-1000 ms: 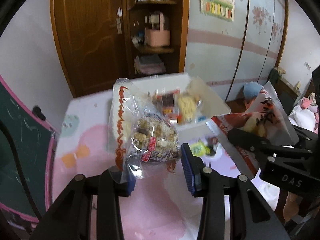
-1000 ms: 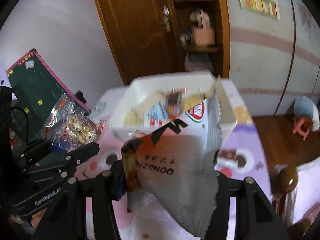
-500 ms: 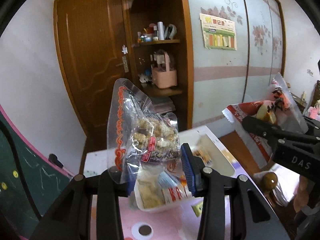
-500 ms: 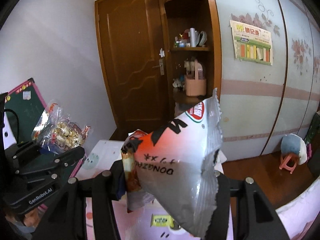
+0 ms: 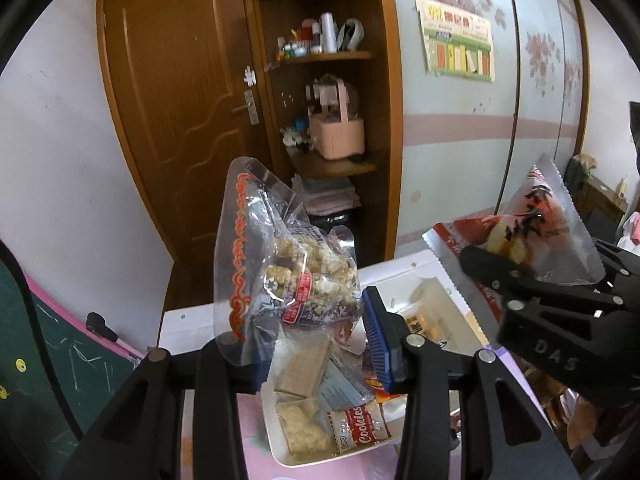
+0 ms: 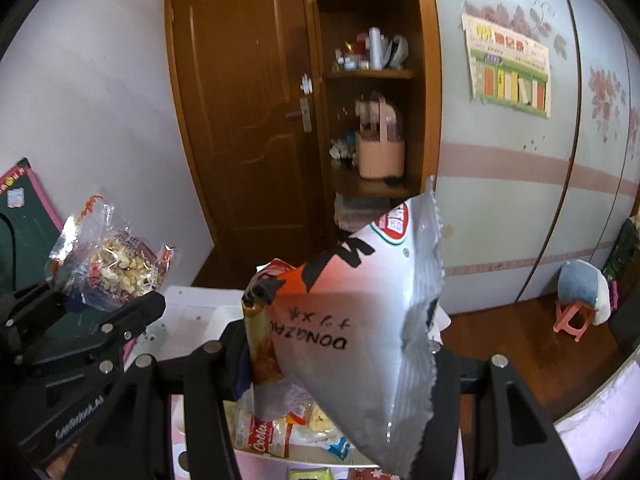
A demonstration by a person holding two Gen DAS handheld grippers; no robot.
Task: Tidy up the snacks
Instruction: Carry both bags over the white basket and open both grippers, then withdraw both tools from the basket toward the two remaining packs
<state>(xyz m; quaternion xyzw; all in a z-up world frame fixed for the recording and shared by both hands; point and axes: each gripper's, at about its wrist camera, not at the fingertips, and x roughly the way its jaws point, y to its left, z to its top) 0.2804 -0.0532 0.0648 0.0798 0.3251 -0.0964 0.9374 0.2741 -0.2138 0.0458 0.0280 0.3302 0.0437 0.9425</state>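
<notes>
- Left gripper [image 5: 316, 344]: black two-finger tool with blue pads [image 5: 376, 340]. Its fingers are closed on the bottom edge of a clear bag, which is raised off the table and stands up between them.
- Clear bag [image 5: 280, 272]: see-through plastic with an orange wavy line along one side and a red label on the front. It is filled with pale puffed pieces. In the right wrist view it shows at the far left, sticking up from the left gripper's fingers.
- Right gripper [image 6: 340, 360]: black two-finger tool, its fingers closed on a foil bag, which is lifted clear of the table. In the left wrist view this gripper appears at the right edge, with the bag's red and white printed side facing the camera.
- Foil bag [image 6: 360, 320]: silver with black and orange print, a round red badge near its upper corner, a serrated seam along the top edge. It tilts up and to the right and hides the gripper's right finger.
- White tray [image 5: 448, 292]: shallow, sitting on the table below and beyond both grippers. It holds several small packets, among them one marked "Cookies" [image 5: 360, 426] and a tan wafer block [image 5: 304, 372].
- Table [image 5: 256, 452]: pink patterned top, with the tray resting on it.
- Background: brown wooden door [image 5: 180, 120], open shelf unit holding a pink basket [image 5: 338, 136], wall poster [image 5: 456, 44], green chalkboard [image 5: 44, 360] at the left.
</notes>
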